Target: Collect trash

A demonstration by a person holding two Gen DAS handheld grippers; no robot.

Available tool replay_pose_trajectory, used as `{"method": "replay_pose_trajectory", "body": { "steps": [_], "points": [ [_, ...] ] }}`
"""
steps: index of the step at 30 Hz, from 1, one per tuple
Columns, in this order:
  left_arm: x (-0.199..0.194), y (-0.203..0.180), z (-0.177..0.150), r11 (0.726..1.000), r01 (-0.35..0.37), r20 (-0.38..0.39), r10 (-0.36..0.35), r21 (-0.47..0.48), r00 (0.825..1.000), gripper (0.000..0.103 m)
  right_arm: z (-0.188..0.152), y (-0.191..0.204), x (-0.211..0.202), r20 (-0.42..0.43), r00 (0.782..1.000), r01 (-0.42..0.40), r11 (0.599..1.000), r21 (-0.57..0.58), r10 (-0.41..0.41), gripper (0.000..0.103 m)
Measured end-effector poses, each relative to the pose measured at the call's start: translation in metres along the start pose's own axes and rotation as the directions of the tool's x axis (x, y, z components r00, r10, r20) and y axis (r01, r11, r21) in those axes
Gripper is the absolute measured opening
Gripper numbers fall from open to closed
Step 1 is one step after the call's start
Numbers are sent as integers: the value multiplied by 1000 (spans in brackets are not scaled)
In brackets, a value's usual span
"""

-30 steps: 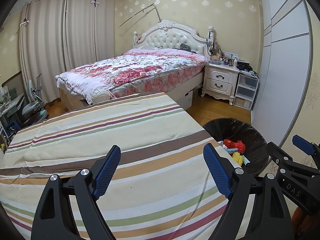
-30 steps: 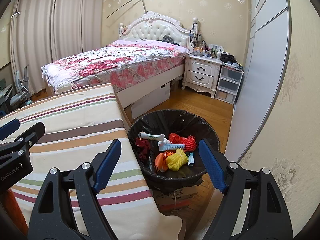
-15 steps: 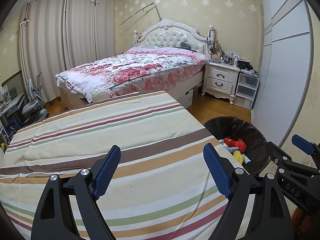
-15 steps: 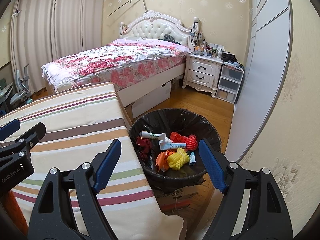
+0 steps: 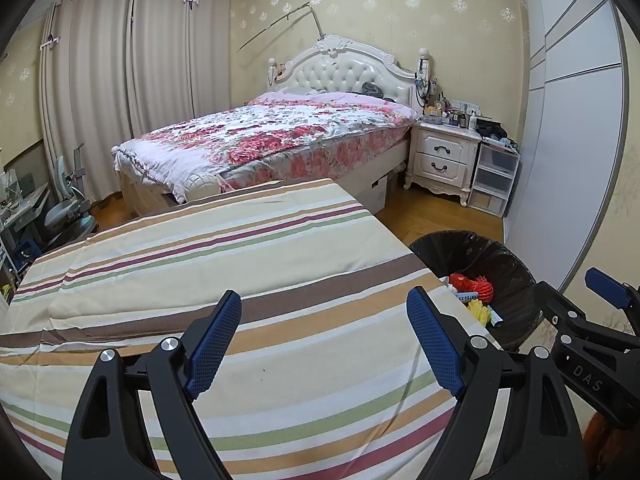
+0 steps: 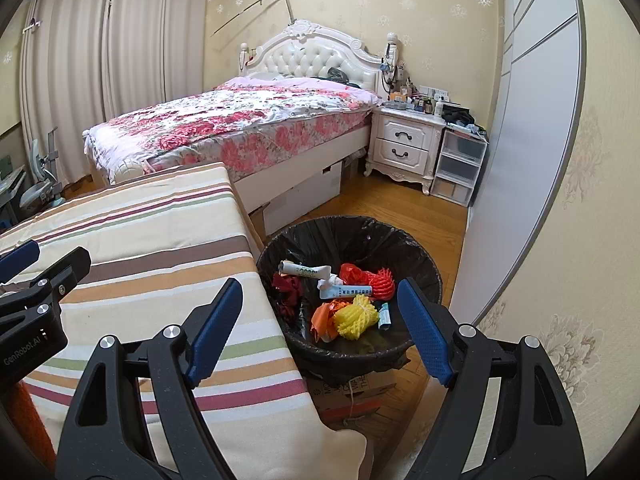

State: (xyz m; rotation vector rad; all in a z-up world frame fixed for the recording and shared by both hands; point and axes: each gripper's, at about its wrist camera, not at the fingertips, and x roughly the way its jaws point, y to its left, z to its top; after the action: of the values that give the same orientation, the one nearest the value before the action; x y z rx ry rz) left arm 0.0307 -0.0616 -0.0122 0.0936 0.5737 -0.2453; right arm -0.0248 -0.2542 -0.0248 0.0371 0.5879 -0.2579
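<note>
A round bin with a black liner (image 6: pixel 372 236) stands on the floor to the right of a table under a striped cloth (image 6: pixel 152 240). Inside lie a yellow foam net (image 6: pixel 356 316), a red foam net (image 6: pixel 380 282), orange wrap (image 6: pixel 325 316), a dark red crumpled piece (image 6: pixel 288 286) and a white tube (image 6: pixel 304 270). My right gripper (image 6: pixel 320 330) hangs open above the bin's near left rim, holding nothing. My left gripper (image 5: pixel 324 344) is open over the striped cloth (image 5: pixel 240 260), with nothing between its fingers. The bin (image 5: pixel 500 264) shows at the right in the left wrist view.
A bed with a floral cover (image 6: pixel 240 120) fills the back of the room. A white nightstand (image 6: pixel 404 146) and plastic drawers (image 6: pixel 458 168) stand at its right. A cardboard box (image 6: pixel 352 394) sits under the bin. A wardrobe door (image 6: pixel 520 160) closes off the right side.
</note>
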Motion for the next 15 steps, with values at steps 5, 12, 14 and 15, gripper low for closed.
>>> {"method": "replay_pose_trajectory", "body": {
  "steps": [5,12,14,15],
  "points": [
    [0,0,0,1000,0,-1,0,0,1000,82,-2,0,1,-2,1000,-2,1000,0,2,78],
    [1,0,-1,1000,1,-3,-1,-2,1000,82,-3,1,1,-2,1000,0,1000,-1,0,78],
    [1,0,-2,1000,0,-4,0,-3,1000,82,-2,1,1,-3,1000,0,1000,-1,0,78],
    [1,0,-3,1000,0,-4,0,-4,1000,82,-3,1,1,-2,1000,-1,1000,-1,1,78]
  ]
}}
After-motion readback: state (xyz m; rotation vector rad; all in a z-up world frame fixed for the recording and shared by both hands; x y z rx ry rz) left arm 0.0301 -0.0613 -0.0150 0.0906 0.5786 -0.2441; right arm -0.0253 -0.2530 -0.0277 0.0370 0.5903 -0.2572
